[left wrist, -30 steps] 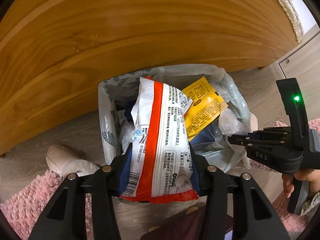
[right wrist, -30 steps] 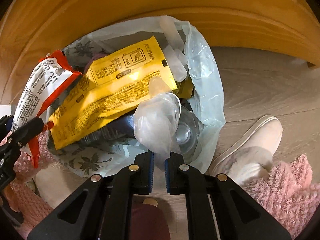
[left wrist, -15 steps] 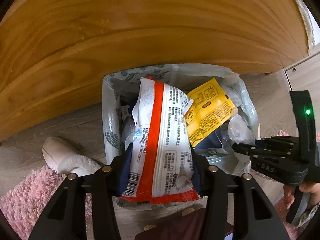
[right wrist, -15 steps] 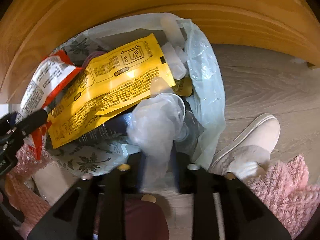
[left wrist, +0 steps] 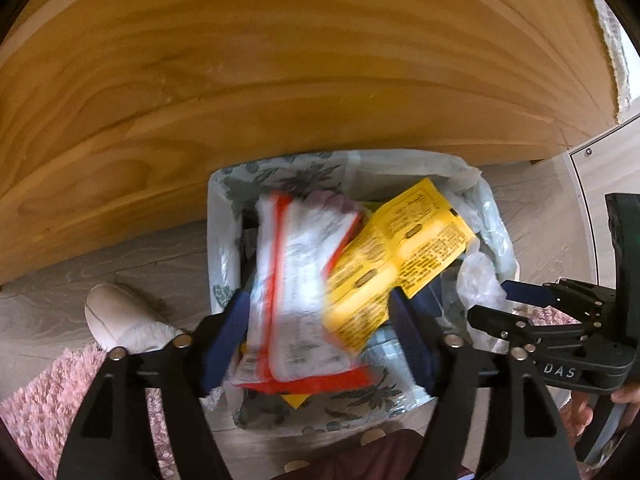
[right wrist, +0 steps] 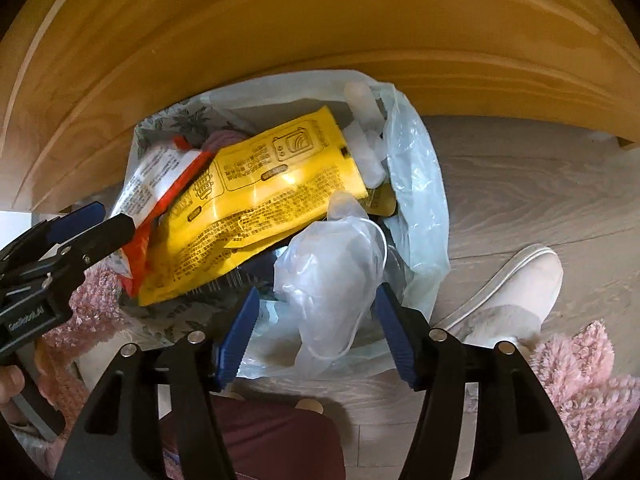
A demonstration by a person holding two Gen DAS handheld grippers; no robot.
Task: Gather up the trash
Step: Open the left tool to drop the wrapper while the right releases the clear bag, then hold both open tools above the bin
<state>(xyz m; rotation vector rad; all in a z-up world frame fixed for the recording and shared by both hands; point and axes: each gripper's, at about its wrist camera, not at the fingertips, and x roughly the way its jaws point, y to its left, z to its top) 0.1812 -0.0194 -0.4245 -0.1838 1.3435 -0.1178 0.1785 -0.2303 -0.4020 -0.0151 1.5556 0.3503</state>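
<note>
A lined trash bin (left wrist: 224, 256) with a floral bag stands on the floor under a wooden board; it also shows in the right wrist view (right wrist: 420, 184). My left gripper (left wrist: 320, 332) is open above it; the white and red snack wrapper (left wrist: 296, 280) is blurred between its jaws, dropping onto the bin's contents. A yellow wrapper (left wrist: 404, 248) lies beside it, also in the right wrist view (right wrist: 264, 192). My right gripper (right wrist: 316, 332) is open; the clear crumpled plastic (right wrist: 336, 276) sits loose between its jaws over the bin. The right gripper also shows in the left wrist view (left wrist: 492, 304).
A wide wooden board (left wrist: 280, 80) overhangs the bin. White slippers (left wrist: 124, 320) (right wrist: 516, 292) rest on the grey wood floor beside pink fluffy rugs (left wrist: 36, 408) (right wrist: 580, 392). A white cabinet (left wrist: 608, 184) stands at the right.
Both grippers have opened. The left one let go of the white and red wrapper, which is falling into the bin. The right one let go of the clear plastic.
</note>
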